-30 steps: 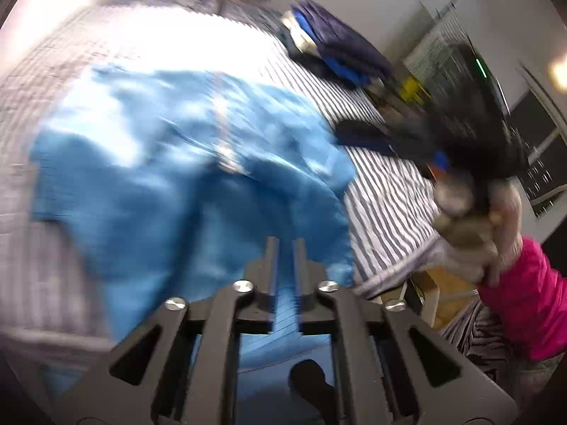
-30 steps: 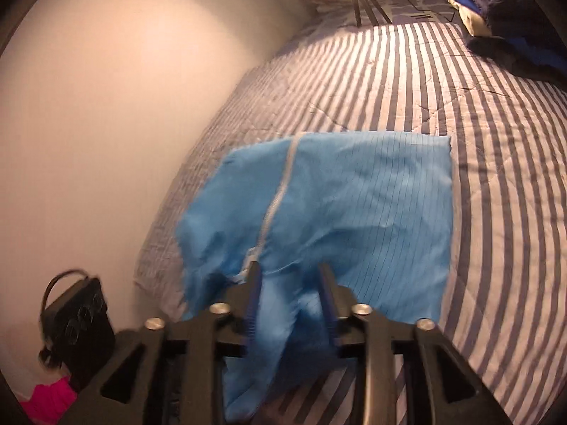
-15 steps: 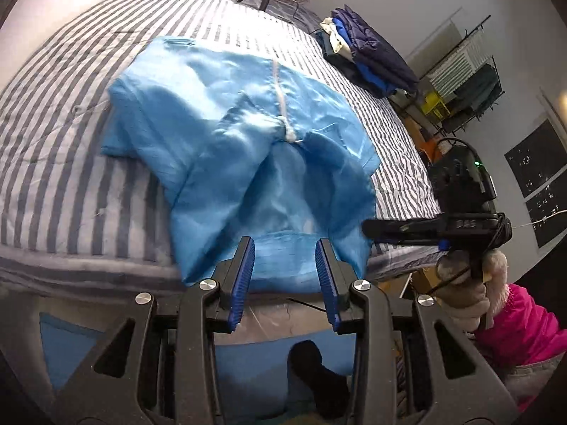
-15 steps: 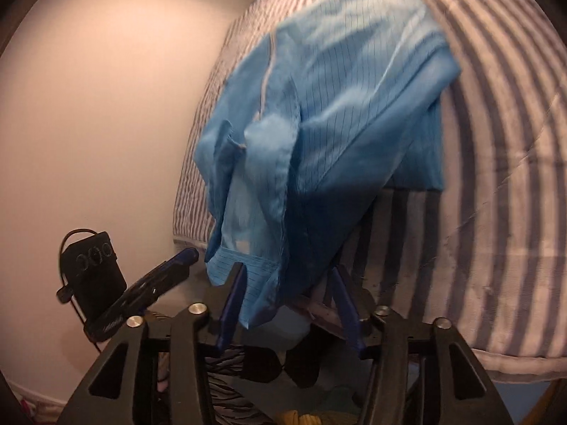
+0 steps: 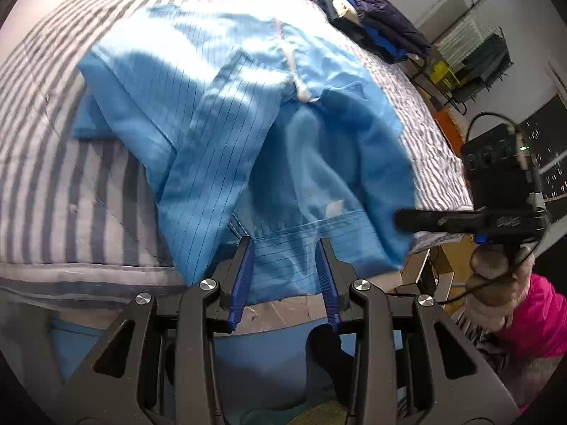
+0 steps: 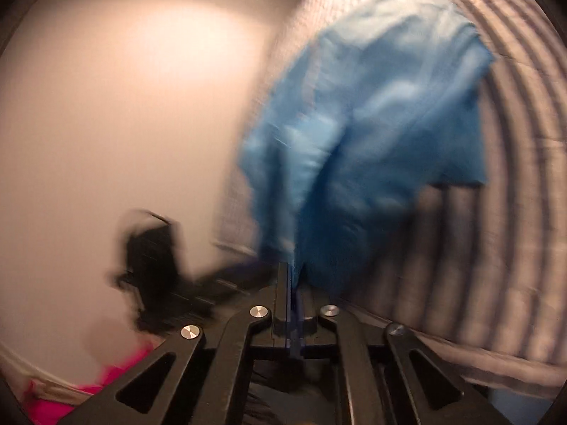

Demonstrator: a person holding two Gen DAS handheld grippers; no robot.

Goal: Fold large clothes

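A large light-blue garment [image 5: 226, 106] with thin dark lines lies on the striped bed [image 5: 53, 163], and its lower part hangs over the near edge. My left gripper [image 5: 285, 244] is open, with the hanging hem loose between its blue pads [image 5: 244, 269]. In the left wrist view my right gripper [image 5: 404, 220] meets the garment's right corner. The right wrist view is blurred. There the right gripper [image 6: 291, 269] is closing, its jaws nearly together with the edge of the blue garment [image 6: 382, 124] pinched between them.
A pile of dark blue clothes [image 5: 382, 24] lies at the bed's far side, with a drying rack [image 5: 475, 53] beyond it. A hand [image 5: 492, 272] in a pink sleeve [image 5: 531, 318] holds the right gripper. A plain wall [image 6: 106, 106] stands left of the bed [image 6: 514, 212].
My left jaws went from nearly shut to open and came closer to the hanging hem. My right gripper swung down to the garment's edge, and its jaws came together on the fabric.
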